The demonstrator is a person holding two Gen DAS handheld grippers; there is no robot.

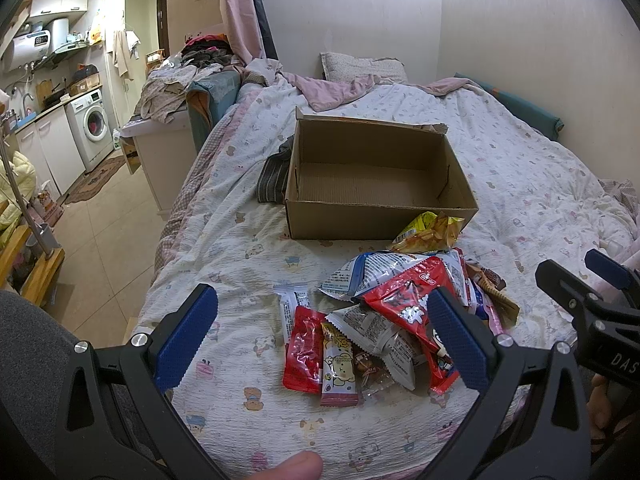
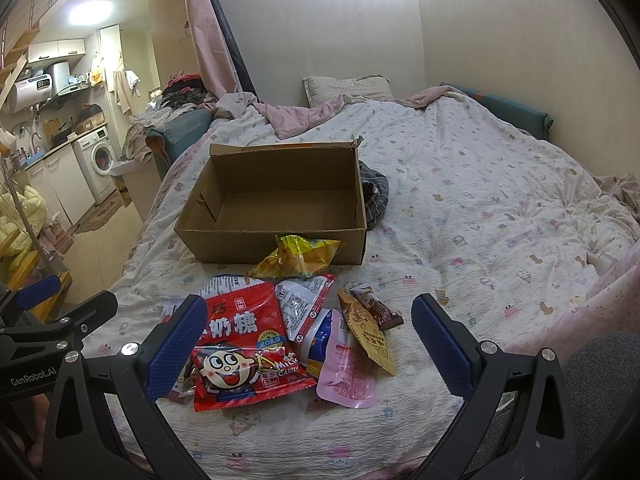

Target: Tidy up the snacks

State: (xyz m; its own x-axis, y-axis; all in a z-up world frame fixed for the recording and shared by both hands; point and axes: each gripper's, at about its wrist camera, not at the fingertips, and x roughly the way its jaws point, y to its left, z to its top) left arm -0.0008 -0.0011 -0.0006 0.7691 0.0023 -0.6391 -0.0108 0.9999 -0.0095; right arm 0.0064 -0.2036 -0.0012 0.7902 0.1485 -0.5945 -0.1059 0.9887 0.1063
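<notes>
A bed (image 1: 500, 168) covered by a printed quilt is set against pale walls (image 1: 520, 20). A pink curtain (image 1: 240, 4) is hung beside it. Beyond, a tiled floor (image 1: 108, 240), a washing machine (image 1: 91, 128) and white cabinets (image 1: 48, 148) are lit by a ceiling lamp (image 2: 90, 12).

1. The striped dark cloth (image 1: 272, 176) lies partly behind the cardboard box (image 1: 380, 220), so its full shape is hidden.
2. Several wrappers in the snack pile (image 1: 384, 320) are buried under the red candy bag (image 2: 248, 344); their labels cannot be read.
3. In the left wrist view the right gripper (image 1: 576, 276) is cut off by the right edge.
4. A fingertip (image 1: 296, 466) is cropped at the bottom edge.
</notes>
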